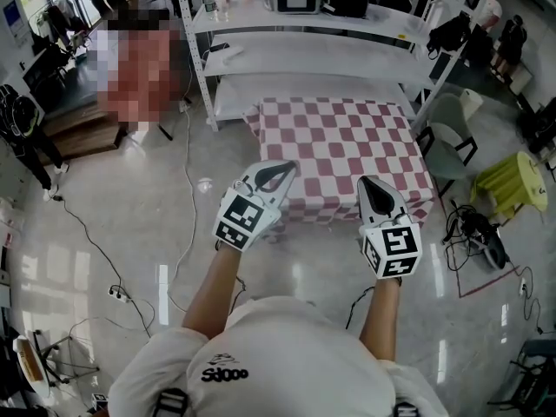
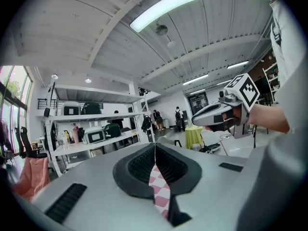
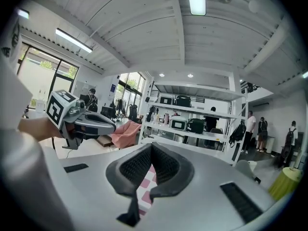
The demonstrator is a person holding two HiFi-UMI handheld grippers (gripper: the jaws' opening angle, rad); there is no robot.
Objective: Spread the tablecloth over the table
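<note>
Head view, nearest you: your forearms reach out over the glossy grey floor (image 1: pixel 113 233), with a claw in each hand, held side by side and apart.
Left claw (image 1: pixel 289 167): shut tight on the near edge of the red-and-white checked tablecloth (image 1: pixel 347 142). In the left gripper view a strip of tablecloth (image 2: pixel 161 191) runs down between the closed pads.
Right claw (image 1: pixel 366 182): fully closed at the same near edge. In the right gripper view the pads meet, and the tablecloth (image 3: pixel 146 186) shows in the slot beneath them.
Tablecloth: it lies spread over the surface just ahead of your claws and covers the top completely. Its near hem hangs down the front side.
Behind the surface: a white metal shelving rack (image 1: pixel 304 55) stands close against the far side.
To the right: a grey chair (image 1: pixel 452 137) stands beside the surface, and a yellow-green stool (image 1: pixel 508 181) stands further out.
</note>
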